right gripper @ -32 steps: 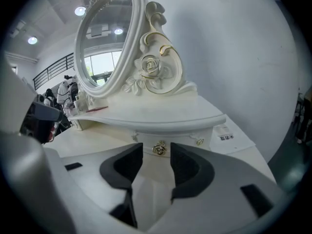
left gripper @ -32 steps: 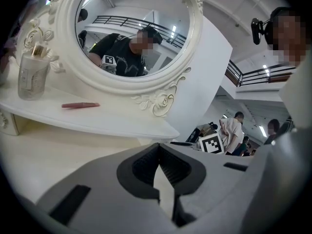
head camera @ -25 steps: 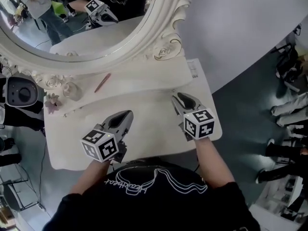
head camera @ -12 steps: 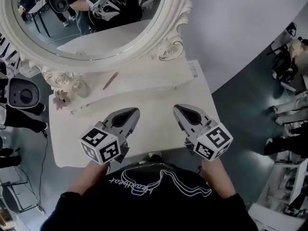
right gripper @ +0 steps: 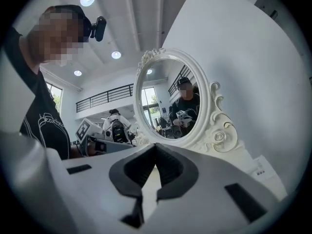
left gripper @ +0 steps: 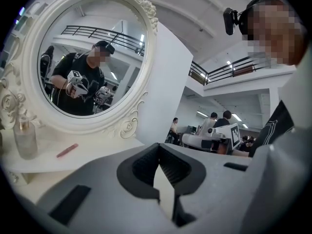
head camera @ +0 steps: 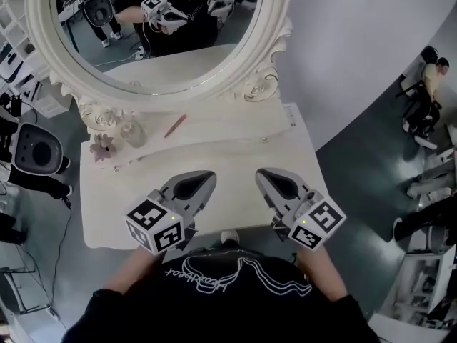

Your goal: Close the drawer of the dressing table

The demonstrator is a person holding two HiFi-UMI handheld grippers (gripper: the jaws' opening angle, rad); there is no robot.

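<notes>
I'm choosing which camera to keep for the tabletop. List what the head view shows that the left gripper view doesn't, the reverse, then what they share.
Only the head view: the dried flower, the paper sheet at the right edge of the dressing table, and the black round device left of it.
Only the left gripper view: the balcony railing and the head-mounted camera.
Both: the mirror frame, the glass bottle and the pink stick.

The person holds both grippers side by side just before the chest, pointing forward and roughly level, marker cubes nearest the body. The left gripper (head camera: pixel 202 179) has its jaws together on nothing. The right gripper (head camera: pixel 264 176) is likewise closed and empty.
</notes>
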